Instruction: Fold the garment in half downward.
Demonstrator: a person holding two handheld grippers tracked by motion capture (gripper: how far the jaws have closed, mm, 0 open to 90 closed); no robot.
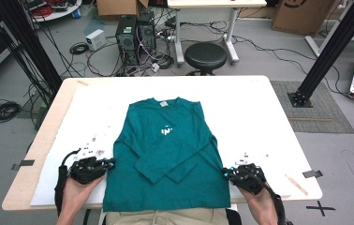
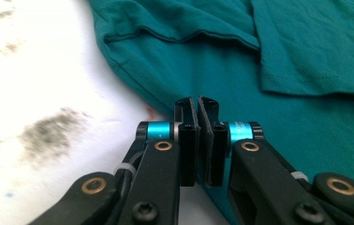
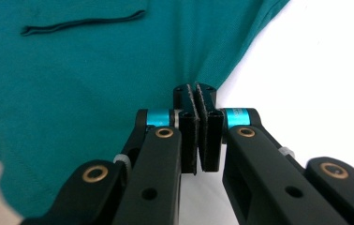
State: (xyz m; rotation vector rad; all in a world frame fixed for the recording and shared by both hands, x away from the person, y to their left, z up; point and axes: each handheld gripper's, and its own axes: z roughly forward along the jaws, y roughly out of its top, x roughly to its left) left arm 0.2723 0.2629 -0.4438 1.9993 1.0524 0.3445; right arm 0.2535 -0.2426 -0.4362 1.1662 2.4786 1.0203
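Both grippers clamp the side edges of a teal shirt [image 1: 165, 154].
The left gripper [image 2: 197, 104] and right gripper [image 3: 195, 90] each pinch a side hem; the shirt lies flat between them on the white table [image 1: 240, 108], sleeves folded in.

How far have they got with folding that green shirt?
Early on. Both sleeves already lie crossed over the teal shirt. The left gripper and right gripper sit shut at its side edges. The body itself lies flat, not yet folded.

We see a teal long-sleeved shirt [image 1: 165, 154] with a small white chest logo [image 1: 166, 131], lying on a white, grey-smudged table [image 1: 259, 117]; each black claw carries cyan rings.
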